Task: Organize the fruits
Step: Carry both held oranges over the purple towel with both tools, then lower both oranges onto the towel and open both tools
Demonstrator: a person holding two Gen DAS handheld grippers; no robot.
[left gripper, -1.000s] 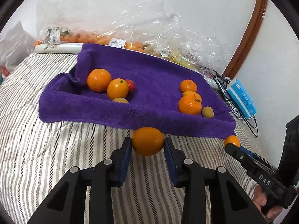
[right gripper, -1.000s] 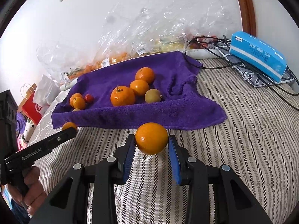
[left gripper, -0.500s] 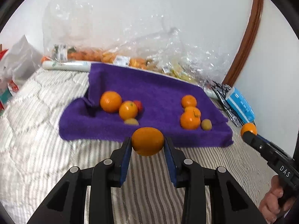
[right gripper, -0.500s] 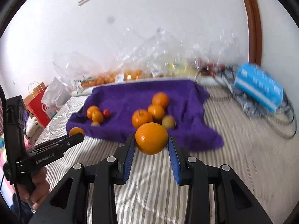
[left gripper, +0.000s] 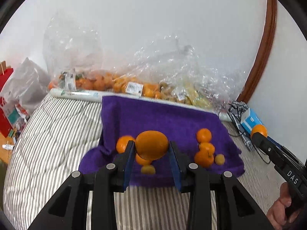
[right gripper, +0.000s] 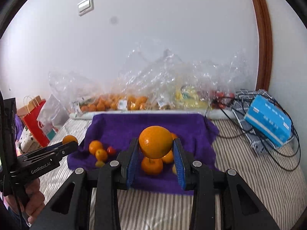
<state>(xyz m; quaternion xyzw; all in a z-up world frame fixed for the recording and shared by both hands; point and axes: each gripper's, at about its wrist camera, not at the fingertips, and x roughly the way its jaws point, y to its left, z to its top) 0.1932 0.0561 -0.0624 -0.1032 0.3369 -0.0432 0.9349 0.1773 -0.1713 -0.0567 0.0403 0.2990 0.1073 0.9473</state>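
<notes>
Jaws of both grippers pinching one orange apiece, held above the striped bed short of the purple towel.

Left gripper [left gripper: 151, 149] clamped on a large orange [left gripper: 152, 144]; right gripper [right gripper: 155, 154] clamped on another orange [right gripper: 155, 144], each fruit seated between the blue pads near the tips. Ahead of both sets of jaws, purple towel [right gripper: 145, 123] already carrying two groups: left cluster [right gripper: 98, 150] of small oranges with a red fruit, right cluster [left gripper: 205, 151] of oranges plus a small yellowish fruit. Sorting judged well along; left to do, setting these two oranges down with a matching group. Beyond the towel, plastic bags [right gripper: 134, 97] full of more fruit against the wall, perhaps further work.
</notes>
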